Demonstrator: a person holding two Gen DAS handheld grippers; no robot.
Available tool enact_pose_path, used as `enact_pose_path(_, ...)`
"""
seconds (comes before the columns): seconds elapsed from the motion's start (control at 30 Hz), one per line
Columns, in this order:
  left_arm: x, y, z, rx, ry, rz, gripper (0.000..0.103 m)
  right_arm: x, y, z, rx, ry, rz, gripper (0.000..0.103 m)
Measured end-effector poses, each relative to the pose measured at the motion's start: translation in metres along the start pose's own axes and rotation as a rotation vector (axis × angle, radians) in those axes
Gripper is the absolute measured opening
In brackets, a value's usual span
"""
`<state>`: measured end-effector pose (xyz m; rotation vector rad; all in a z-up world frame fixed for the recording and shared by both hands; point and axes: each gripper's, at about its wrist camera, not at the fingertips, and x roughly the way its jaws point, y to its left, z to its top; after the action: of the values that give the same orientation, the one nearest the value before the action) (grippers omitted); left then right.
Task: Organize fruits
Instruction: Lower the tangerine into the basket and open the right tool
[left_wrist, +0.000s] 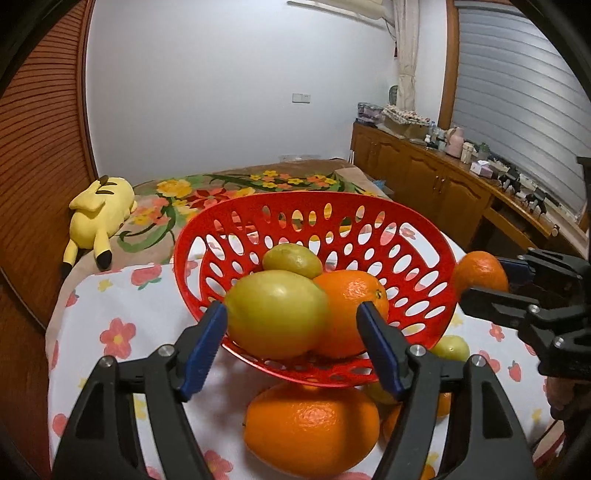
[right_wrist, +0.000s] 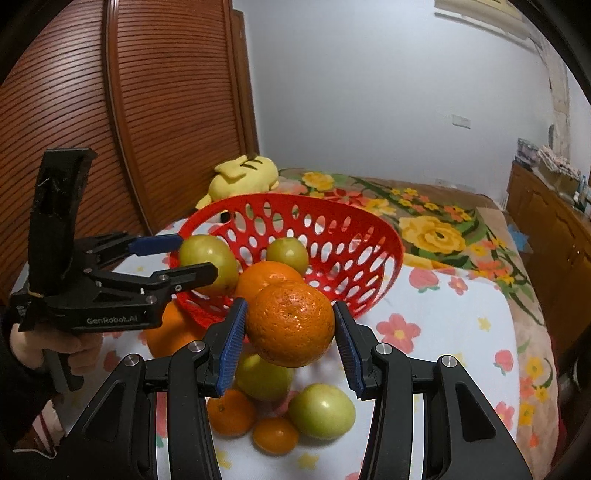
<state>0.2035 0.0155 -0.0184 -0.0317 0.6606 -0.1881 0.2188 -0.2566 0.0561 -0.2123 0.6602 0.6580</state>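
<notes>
Orange in my right fingers, basket just ahead.

The pebbly-skinned orange (right_wrist: 290, 325) sits clamped in my right gripper (right_wrist: 290, 334), lifted clear of the flowered cloth (right_wrist: 443, 332). The perforated red plastic basket (right_wrist: 369, 236) lies just beyond it, tilted up on the fruit beneath. My left gripper (left_wrist: 291, 328) is closer still, jaws wide around a smooth green fruit (left_wrist: 277, 314) at the near rim, its left pad at the skin, the right clear.

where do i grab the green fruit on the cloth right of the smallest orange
Take the green fruit around its widest middle, from above, probably with claw pads on its near and far sides. It is round; the smallest orange crowds its left, while the other sides look clear.
</notes>
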Motion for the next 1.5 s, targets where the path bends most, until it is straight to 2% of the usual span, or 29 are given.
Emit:
enact_pose_path(0.77,-0.039,0.018,-0.015,-0.035,-0.068,-0.007,0.073,0.041,-0.011,0.009,0.009,0.057,-0.025,0.047)
enact_pose_path(1.5,-0.053,0.027,-0.036,-0.045,-0.058,0.003,0.074,0.062,-0.010,0.022,-0.008,0.081,-0.040,0.047)
